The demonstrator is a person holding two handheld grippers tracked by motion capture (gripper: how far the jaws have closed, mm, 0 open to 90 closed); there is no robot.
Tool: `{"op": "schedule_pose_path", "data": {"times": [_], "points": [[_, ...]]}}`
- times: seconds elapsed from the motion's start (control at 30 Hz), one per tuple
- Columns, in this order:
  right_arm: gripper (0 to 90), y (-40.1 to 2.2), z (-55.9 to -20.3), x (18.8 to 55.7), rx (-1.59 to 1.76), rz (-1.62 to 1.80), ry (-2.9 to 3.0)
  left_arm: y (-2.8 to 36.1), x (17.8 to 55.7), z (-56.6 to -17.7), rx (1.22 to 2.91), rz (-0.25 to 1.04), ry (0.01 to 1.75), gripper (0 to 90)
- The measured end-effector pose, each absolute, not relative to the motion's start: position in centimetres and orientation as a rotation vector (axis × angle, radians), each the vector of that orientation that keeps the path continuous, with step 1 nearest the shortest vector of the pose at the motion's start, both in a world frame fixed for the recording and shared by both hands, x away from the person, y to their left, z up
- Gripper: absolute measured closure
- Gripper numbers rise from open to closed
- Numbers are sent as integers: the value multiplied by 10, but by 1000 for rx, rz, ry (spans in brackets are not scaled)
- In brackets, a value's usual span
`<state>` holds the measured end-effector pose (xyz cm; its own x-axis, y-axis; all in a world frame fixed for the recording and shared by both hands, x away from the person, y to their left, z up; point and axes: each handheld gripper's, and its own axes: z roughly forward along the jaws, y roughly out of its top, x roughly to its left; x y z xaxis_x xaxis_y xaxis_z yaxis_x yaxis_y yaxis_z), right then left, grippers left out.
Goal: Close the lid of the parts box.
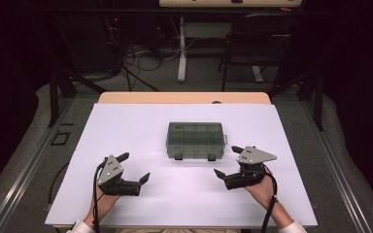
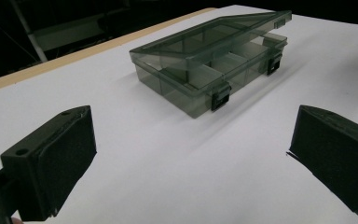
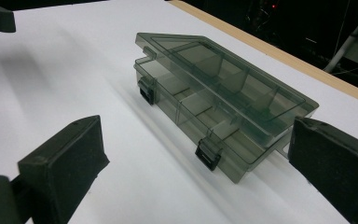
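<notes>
Both tools wide open and empty, left tool [image 1: 135, 168] and right tool [image 1: 227, 161] flanking the smoky compartment box [image 1: 194, 140], lid seemingly ajar.

light falls from overhead onto the white counter [image 1: 126, 126], bright and even, while the room beyond its far edge lies dim, nearly black at the corners. the box [image 1: 194, 140] throws a soft shadow toward the near edge. no glare. in both gripper views the black tongs pads look slightly soft and grainy.
</notes>
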<state>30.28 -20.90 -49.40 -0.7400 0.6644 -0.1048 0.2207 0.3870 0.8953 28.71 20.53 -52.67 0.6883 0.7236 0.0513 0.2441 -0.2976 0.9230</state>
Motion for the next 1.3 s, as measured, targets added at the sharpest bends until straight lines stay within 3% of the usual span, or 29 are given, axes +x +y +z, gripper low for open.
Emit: {"op": "schedule_pose_path", "data": {"times": [0.77,1.3], "points": [[0,-232,-518,262,805,1293,2089,227,252,-544,1841,607,771,0],[0,-231,-524,252,767,1299,2083,226,254,-546,1842,598,767,0]]}}
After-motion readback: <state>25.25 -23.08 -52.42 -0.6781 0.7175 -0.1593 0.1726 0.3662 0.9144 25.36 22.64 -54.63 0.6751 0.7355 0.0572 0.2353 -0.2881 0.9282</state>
